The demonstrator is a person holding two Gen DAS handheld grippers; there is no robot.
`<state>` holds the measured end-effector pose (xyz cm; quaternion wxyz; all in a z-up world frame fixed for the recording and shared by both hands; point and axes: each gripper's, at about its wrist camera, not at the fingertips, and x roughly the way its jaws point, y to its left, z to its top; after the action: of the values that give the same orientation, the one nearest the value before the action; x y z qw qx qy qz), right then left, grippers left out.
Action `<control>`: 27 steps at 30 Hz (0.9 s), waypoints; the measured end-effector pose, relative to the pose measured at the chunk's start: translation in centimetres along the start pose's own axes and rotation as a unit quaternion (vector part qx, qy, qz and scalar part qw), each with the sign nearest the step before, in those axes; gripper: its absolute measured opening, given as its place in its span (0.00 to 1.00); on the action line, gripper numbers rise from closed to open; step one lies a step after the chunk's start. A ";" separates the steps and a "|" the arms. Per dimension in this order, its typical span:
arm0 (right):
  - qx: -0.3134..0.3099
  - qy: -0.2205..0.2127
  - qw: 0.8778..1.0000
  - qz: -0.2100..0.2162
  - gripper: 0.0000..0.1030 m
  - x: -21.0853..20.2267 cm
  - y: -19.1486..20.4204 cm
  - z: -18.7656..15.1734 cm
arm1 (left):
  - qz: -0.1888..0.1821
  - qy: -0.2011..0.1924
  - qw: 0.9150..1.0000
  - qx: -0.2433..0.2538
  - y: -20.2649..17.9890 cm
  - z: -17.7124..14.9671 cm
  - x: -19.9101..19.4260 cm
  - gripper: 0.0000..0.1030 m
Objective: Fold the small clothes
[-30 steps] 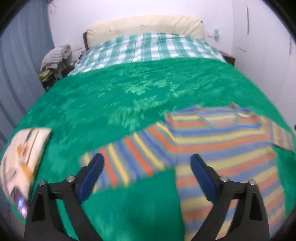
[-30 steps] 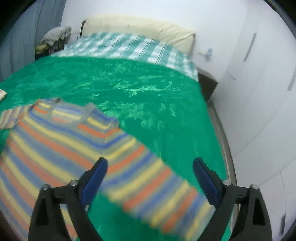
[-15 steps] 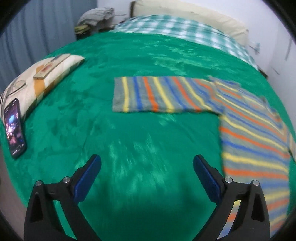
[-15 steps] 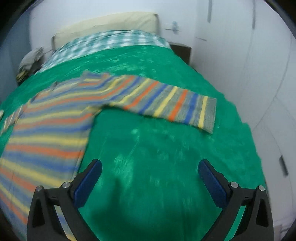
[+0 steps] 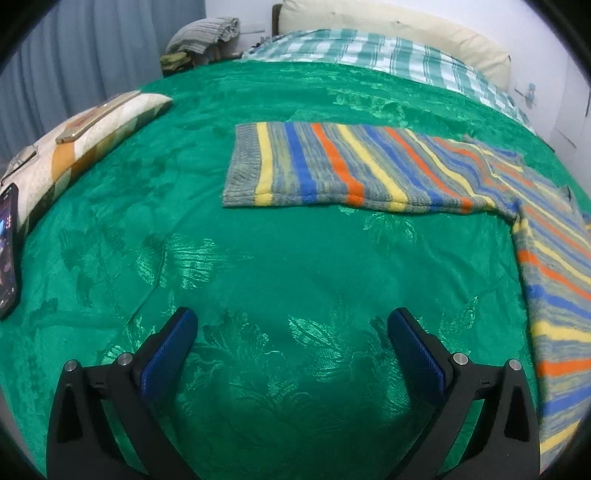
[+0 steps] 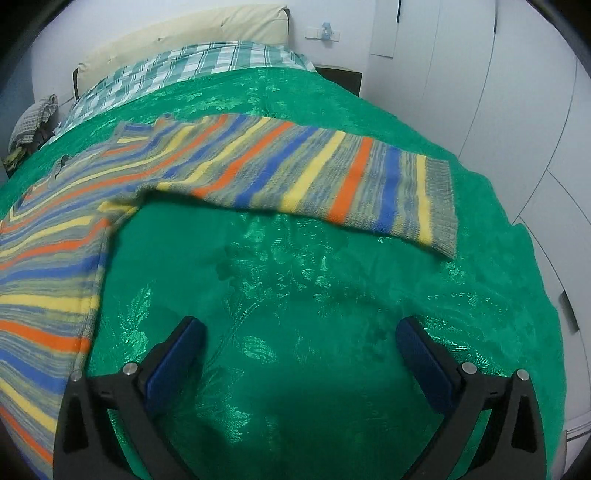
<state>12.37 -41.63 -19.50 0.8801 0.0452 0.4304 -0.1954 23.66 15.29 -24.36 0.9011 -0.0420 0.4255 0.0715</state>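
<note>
A small striped sweater (image 5: 546, 229) in grey, blue, orange and yellow lies flat on the green bedspread (image 5: 258, 258). Its left sleeve (image 5: 332, 166) stretches out flat to the left in the left wrist view. Its right sleeve (image 6: 332, 177) stretches out to the right in the right wrist view, and the body (image 6: 48, 251) lies at the left there. My left gripper (image 5: 291, 336) is open and empty, above bare bedspread below the left sleeve. My right gripper (image 6: 301, 343) is open and empty, above bare bedspread (image 6: 314, 277) below the right sleeve.
A patterned pillow (image 5: 85, 136) with a phone-like object lies at the bed's left edge, and a dark phone (image 5: 7, 247) lies beside it. A checked sheet (image 5: 369, 51) and cream headboard pillow (image 5: 388, 22) are at the far end. White wardrobe doors (image 6: 498, 92) stand right of the bed.
Both grippers have pulled back from the sleeves and turned outward. The sleeves, earlier between the fingers, now lie spread flat on the bedspread beyond the fingertips.
</note>
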 end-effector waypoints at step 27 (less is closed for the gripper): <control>0.000 0.000 1.000 0.000 1.00 0.1 0.3 -0.1 | -0.001 0.000 1.000 -0.002 0.0 -0.1 0.1 1.00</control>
<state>12.46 -41.38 -19.64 0.8802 0.0456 0.4302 -0.1953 23.61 15.27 -24.47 0.9011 -0.0441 0.4255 0.0717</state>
